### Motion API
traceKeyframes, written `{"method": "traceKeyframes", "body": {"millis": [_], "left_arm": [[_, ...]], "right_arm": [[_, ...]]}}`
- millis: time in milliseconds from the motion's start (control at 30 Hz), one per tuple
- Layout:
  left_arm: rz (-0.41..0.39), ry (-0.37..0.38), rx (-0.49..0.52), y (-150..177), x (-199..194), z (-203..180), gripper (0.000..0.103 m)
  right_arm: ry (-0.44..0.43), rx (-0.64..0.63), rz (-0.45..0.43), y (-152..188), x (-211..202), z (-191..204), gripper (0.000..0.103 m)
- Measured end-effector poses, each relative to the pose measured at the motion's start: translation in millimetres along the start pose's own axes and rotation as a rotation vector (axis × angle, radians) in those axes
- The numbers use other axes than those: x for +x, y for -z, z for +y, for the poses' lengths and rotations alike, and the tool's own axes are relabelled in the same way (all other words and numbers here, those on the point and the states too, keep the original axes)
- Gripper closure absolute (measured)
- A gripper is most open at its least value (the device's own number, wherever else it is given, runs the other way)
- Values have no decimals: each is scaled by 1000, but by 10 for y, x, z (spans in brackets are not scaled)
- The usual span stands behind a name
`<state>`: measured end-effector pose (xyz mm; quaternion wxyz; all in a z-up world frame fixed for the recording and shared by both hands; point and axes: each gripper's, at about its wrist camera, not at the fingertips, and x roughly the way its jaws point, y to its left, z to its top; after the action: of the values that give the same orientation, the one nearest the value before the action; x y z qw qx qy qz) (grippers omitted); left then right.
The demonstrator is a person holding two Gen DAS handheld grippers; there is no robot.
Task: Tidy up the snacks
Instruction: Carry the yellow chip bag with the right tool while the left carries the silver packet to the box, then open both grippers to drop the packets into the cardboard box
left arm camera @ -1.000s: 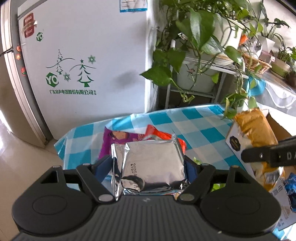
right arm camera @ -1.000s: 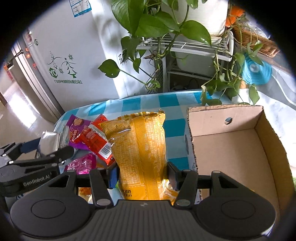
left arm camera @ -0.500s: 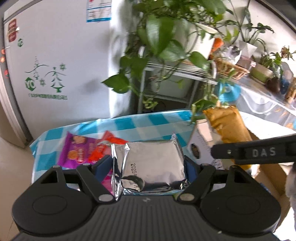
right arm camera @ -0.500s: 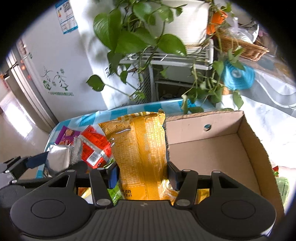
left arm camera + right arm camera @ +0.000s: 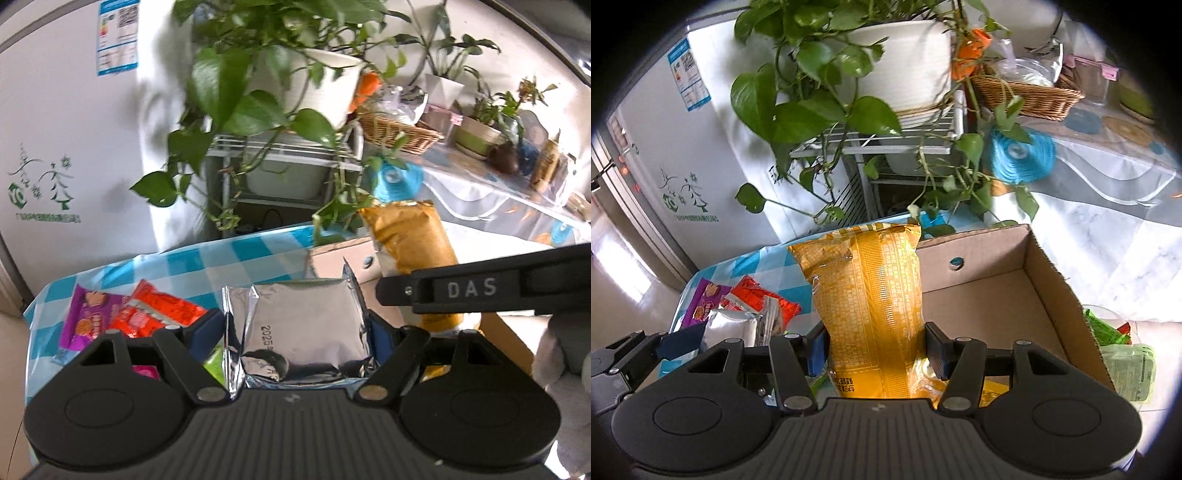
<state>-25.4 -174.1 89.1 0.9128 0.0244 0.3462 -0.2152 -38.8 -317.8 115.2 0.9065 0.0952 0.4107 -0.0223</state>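
A: Two packets are in the air at once. The left claw (image 5: pixel 297 332) pinches the silver foil packet (image 5: pixel 301 328) by its sides, and the right claw (image 5: pixel 875 347) is clamped on the tall yellow bag (image 5: pixel 868 306) low down, near its bottom seam.

B: And the cardboard box (image 5: pixel 1045 273)?

A: Open and looking bare inside, just right of the yellow bag. The purple packet (image 5: pixel 86 317) and the red packet (image 5: pixel 162 310) lie on the checked bench (image 5: pixel 240 254).

B: What worries you?

A: The yellow bag stands high above the grip, so I'd guess it could flop over or catch the box's near wall going in. The foil is slick and puffed; it may squirt out. And the two claws are close together, so they might knock each other over the box.
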Motion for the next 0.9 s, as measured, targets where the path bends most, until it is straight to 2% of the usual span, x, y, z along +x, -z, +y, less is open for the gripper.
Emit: {"method": "traceKeyframes", "body": {"millis": [300,633,900], "left_arm": [[17,61,1,18,37,-322,23],[37,131,58,70,117,-771,23],[84,171,84,111,253,-993,23]], "right_arm": [[19,45,-35,-19,-188,-297,43],[37,143,-85,-30,-409,-734,43],[51,182,-66,-11,-369,-868,43]]}}
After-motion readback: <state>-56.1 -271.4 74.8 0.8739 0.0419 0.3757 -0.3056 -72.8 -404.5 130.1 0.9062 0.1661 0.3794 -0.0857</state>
